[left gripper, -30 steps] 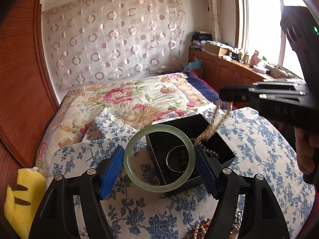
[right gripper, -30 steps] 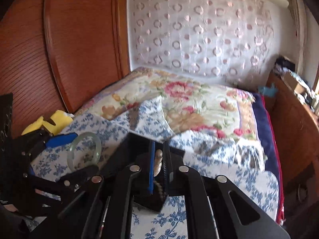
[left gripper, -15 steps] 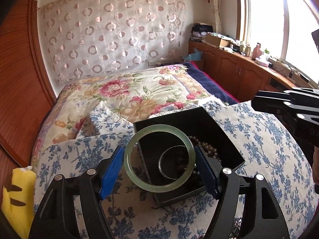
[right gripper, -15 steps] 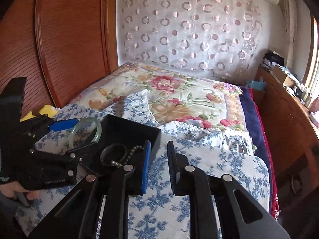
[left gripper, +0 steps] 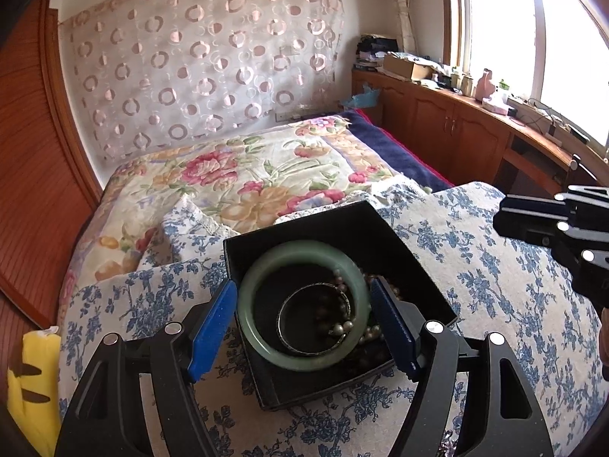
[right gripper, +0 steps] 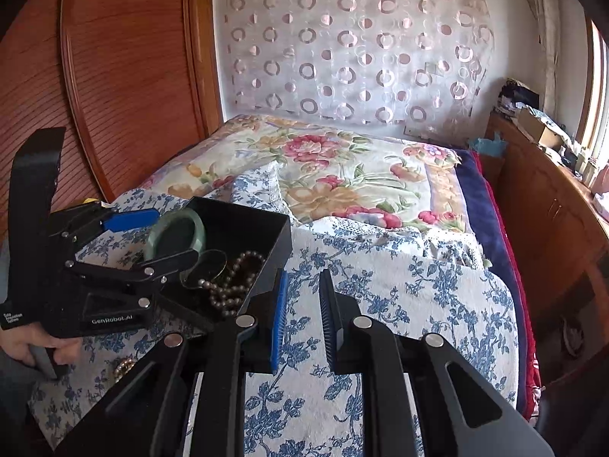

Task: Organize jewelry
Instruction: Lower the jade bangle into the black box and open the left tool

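Observation:
My left gripper (left gripper: 304,327) is shut on a pale green jade bangle (left gripper: 262,327) and holds it over the open black box (left gripper: 327,221). Inside the box lie a thin silver bangle (left gripper: 283,327) and a pearl bead strand (left gripper: 344,328). In the right wrist view the left gripper (right gripper: 152,236) holds the green bangle (right gripper: 198,224) above the black box (right gripper: 281,236), where beads (right gripper: 228,285) show. My right gripper (right gripper: 302,320) is open and empty, to the right of the box over the blue floral cloth (right gripper: 399,297). It shows at the right edge of the left wrist view (left gripper: 502,213).
The box sits on a blue floral cushion (left gripper: 475,266) on a flowered bed (left gripper: 247,182). More loose beads (right gripper: 123,367) lie near the left hand. A yellow toy (left gripper: 30,381) lies at the left. Wooden headboard (right gripper: 114,76) left, wooden cabinets (left gripper: 456,133) right.
My right gripper let the gold rope necklace go into the box, opened and drew back to the right. My left gripper brought the green bangle forward over the box.

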The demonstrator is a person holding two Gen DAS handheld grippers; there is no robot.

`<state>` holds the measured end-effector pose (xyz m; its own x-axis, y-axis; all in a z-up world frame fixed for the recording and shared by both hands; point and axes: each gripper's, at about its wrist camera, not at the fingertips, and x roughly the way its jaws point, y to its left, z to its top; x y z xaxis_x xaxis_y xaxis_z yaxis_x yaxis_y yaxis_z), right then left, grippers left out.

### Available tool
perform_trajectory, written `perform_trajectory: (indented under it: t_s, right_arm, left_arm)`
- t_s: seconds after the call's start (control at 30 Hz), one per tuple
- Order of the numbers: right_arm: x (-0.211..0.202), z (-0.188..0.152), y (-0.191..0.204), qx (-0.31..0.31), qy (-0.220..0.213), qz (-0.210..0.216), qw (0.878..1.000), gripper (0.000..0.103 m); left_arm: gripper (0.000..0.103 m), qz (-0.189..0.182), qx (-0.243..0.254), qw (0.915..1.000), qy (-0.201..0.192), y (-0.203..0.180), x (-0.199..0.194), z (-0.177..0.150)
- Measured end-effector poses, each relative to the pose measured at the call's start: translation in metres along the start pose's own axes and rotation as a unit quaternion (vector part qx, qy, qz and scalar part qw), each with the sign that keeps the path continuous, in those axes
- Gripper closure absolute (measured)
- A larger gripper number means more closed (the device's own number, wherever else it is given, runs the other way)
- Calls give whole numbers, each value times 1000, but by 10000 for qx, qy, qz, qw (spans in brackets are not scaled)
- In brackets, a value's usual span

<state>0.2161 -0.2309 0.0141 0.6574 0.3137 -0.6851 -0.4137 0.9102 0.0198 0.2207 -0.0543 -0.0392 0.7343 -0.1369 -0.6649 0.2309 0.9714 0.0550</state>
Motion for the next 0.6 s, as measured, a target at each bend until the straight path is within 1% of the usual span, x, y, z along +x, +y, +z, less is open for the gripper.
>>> perform_trajectory:
  t_s: [0.13, 0.33, 0.47, 0.6]
  right_arm:
    - [-3, -3, 4, -23, -31, 5, 10000, 84]
    - [-19, -21, 15, -72, -145, 234, 9996, 84]
    - [-25, -39, 28, -132, -159, 460, 9987, 84]
    - [-25, -55, 43, -183, -98, 592, 9980, 84]
  left_arm:
    - [33, -50, -5, 10000, -44, 0, -5, -2]
    - [33, -221, 49, 9996, -185, -1, -33, -18]
    - [33, -292, 61, 9994, -195, -1, -51, -38]
    - [33, -372, -72, 9992, -123, 4, -63, -60]
